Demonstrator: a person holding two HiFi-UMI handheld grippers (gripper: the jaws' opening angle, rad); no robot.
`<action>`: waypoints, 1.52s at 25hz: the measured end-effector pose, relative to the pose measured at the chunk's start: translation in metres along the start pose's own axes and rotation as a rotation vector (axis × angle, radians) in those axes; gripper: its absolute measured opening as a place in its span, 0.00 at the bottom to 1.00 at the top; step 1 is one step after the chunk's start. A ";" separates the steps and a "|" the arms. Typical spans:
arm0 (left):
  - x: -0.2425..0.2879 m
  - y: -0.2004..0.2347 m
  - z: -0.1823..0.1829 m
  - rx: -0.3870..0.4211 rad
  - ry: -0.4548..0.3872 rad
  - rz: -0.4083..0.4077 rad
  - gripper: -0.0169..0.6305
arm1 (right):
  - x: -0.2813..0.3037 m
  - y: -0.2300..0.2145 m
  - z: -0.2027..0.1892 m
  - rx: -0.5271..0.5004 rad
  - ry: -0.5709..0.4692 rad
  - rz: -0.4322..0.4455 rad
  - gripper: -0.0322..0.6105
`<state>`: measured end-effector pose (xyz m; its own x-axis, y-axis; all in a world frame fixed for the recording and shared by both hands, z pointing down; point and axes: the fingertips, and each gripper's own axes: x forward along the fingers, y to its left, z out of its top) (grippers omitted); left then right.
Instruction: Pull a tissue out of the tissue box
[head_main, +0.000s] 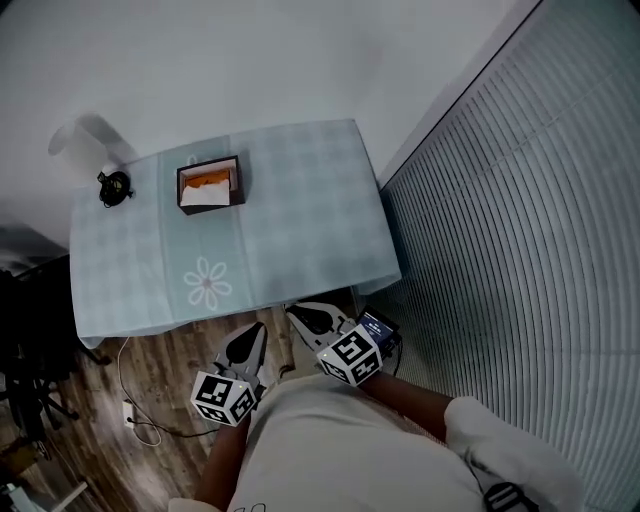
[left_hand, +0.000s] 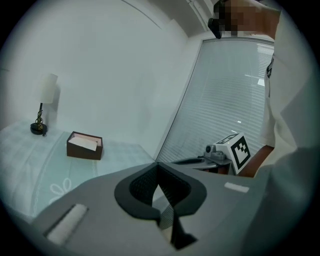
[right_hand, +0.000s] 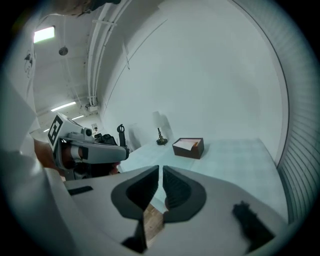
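A dark brown tissue box with a white tissue showing in its top stands near the far left of a table covered in a pale checked cloth. It also shows in the left gripper view as the tissue box and in the right gripper view as the tissue box. Both grippers are held close to the person's body, short of the table's near edge and well away from the box. My left gripper is shut and empty. My right gripper is shut too, with nothing between its jaws.
A small black lamp stands at the table's far left corner. A ribbed grey wall runs along the right side. On the wooden floor lie a white cable and dark equipment at the left.
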<state>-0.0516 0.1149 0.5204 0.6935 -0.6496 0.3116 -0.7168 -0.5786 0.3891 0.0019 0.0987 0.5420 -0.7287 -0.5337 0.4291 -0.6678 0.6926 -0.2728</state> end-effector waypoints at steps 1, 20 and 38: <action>0.014 0.007 0.011 0.003 0.000 0.002 0.04 | 0.008 -0.014 0.011 -0.009 0.000 0.010 0.07; 0.085 0.166 0.099 -0.042 -0.016 0.188 0.04 | 0.160 -0.099 0.091 -0.177 0.096 0.133 0.07; 0.155 0.323 0.041 -0.054 0.137 0.299 0.04 | 0.317 -0.153 0.064 -0.331 0.306 0.071 0.17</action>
<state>-0.1784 -0.1932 0.6589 0.4592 -0.7120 0.5312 -0.8876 -0.3433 0.3072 -0.1363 -0.2079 0.6643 -0.6596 -0.3458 0.6673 -0.4967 0.8669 -0.0418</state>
